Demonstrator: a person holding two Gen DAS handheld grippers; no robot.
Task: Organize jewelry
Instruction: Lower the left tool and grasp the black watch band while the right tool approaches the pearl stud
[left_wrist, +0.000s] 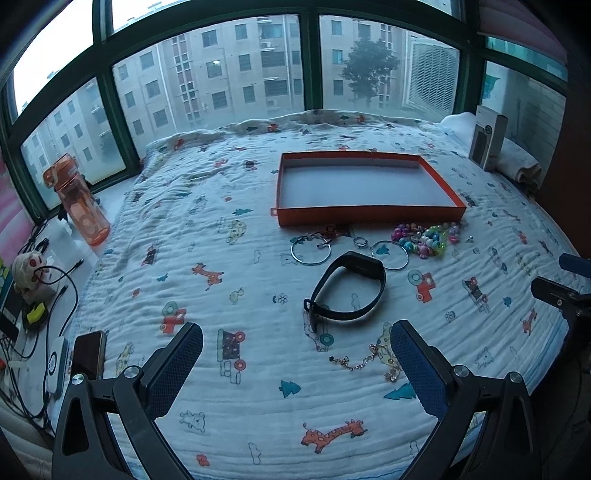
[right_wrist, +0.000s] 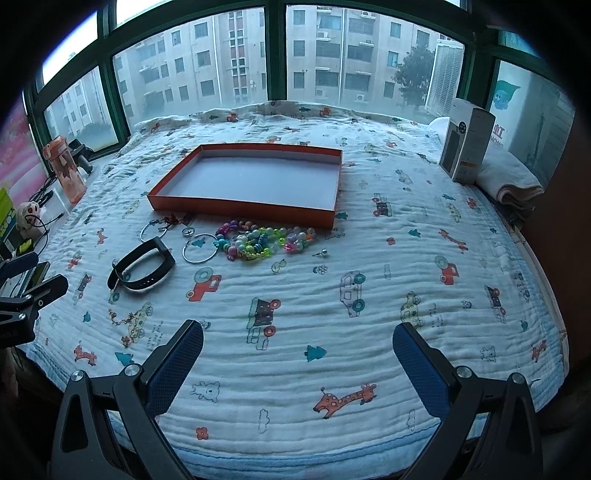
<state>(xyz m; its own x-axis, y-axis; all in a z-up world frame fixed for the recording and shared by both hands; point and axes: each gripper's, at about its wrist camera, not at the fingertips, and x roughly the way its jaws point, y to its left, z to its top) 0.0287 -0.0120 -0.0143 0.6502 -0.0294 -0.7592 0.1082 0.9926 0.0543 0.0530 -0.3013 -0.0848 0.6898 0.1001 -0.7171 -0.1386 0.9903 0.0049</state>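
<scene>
An empty orange tray (left_wrist: 369, 218) (right_wrist: 240, 210) lies on the quilted cloth. In front of it lie two silver hoops (left_wrist: 311, 251) (right_wrist: 200, 248), a small ring (left_wrist: 359, 242) (right_wrist: 188, 232), a pile of colourful bead bracelets (left_wrist: 428, 238) (right_wrist: 264, 240), a black wristband (left_wrist: 345, 291) (right_wrist: 142, 266), a gold chain bracelet (left_wrist: 364, 360) (right_wrist: 127, 321) and a small stud (right_wrist: 320, 253). My left gripper (left_wrist: 295, 345) is open and empty, just short of the wristband, with the chain by its right finger. My right gripper (right_wrist: 297, 345) is open and empty over bare cloth.
An orange water bottle (left_wrist: 79, 203) (right_wrist: 66, 173) stands at the left by the window. A white box (left_wrist: 487, 142) (right_wrist: 467, 144) and a folded towel (right_wrist: 513, 184) sit at the right. Cables, a phone (left_wrist: 88, 354) and a toy (left_wrist: 29, 273) lie off the left edge.
</scene>
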